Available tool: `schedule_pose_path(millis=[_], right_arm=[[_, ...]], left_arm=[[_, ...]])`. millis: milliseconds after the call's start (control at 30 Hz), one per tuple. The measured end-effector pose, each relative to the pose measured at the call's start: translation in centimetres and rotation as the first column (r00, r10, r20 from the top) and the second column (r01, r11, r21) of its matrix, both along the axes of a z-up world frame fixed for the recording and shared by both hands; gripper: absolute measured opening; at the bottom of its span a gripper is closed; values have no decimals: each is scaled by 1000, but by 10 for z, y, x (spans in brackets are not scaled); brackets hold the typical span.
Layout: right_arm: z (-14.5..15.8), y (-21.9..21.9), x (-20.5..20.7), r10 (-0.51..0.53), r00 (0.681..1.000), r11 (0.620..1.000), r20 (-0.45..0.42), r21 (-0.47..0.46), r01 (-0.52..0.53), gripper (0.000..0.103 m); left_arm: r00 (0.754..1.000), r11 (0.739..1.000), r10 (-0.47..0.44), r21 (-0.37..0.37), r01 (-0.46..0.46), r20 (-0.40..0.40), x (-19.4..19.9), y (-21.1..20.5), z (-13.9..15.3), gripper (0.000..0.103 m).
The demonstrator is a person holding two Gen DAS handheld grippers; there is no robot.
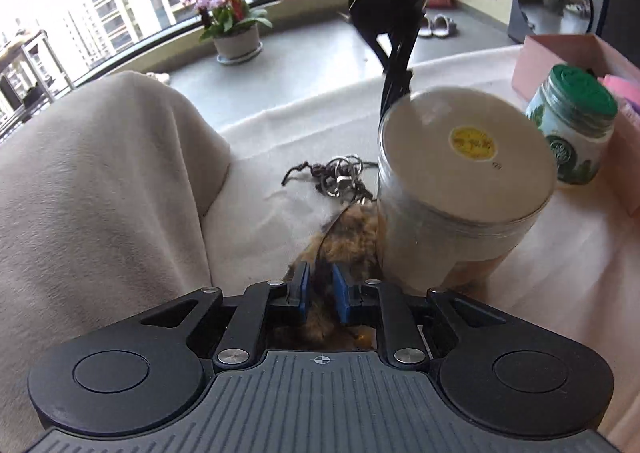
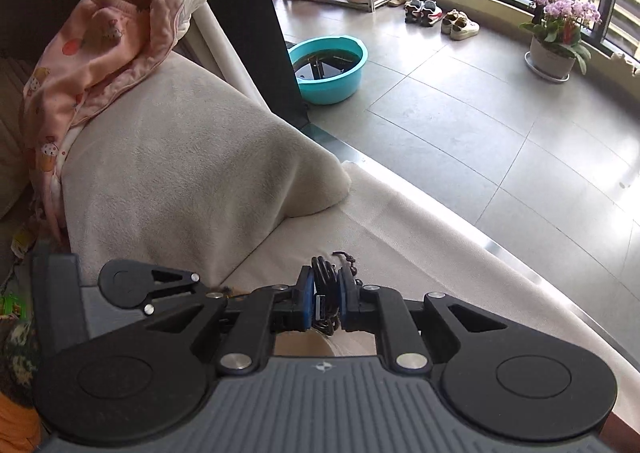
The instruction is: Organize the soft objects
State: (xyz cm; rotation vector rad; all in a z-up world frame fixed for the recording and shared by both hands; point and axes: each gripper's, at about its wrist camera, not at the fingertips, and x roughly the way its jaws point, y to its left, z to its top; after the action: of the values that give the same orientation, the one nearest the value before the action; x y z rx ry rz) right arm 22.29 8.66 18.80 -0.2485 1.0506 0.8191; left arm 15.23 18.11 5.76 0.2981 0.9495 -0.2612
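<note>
In the left wrist view my left gripper (image 1: pixel 322 289) points down at the cream sheet (image 1: pixel 256 221), and its blue pads press on a brown furry toy (image 1: pixel 352 237). A thin black strap runs from the toy to a tangle of key rings and dark cord (image 1: pixel 340 177). A clear jar (image 1: pixel 464 157) with a white lid and a yellow sticker stands blurred just right of the toy. In the right wrist view my right gripper (image 2: pixel 326 285) is shut on a bundle of black cord (image 2: pixel 325 271) with a braided tail.
A beige folded blanket (image 1: pixel 100 193) rises at the left. A green-lidded jar (image 1: pixel 576 125) and a pink box (image 1: pixel 568 53) stand at the right. Pink patterned cloth (image 2: pixel 112 33) hangs beyond the blanket. The sheet's edge drops to a tiled floor with a teal basin (image 2: pixel 328 69).
</note>
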Motion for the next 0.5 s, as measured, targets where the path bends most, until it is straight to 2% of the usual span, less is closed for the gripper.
schedule_pose_path(millis=[100,333,500], right_arm=[[-14,-14,12,-21,1000,999,-6,29,21,12],[-39,-18,25,-45,998,998,-38,30,46,12],[-44,-11,25,-40,998,998,-44,38,42,12]], left_arm=[[1000,1000,-20,4,20,-11,2,1,-5,20],[1000,1000,11,16,-11,-9,7,-1,-7,24],[999,998,-43,40,43,9,-5,-3,-1,20]])
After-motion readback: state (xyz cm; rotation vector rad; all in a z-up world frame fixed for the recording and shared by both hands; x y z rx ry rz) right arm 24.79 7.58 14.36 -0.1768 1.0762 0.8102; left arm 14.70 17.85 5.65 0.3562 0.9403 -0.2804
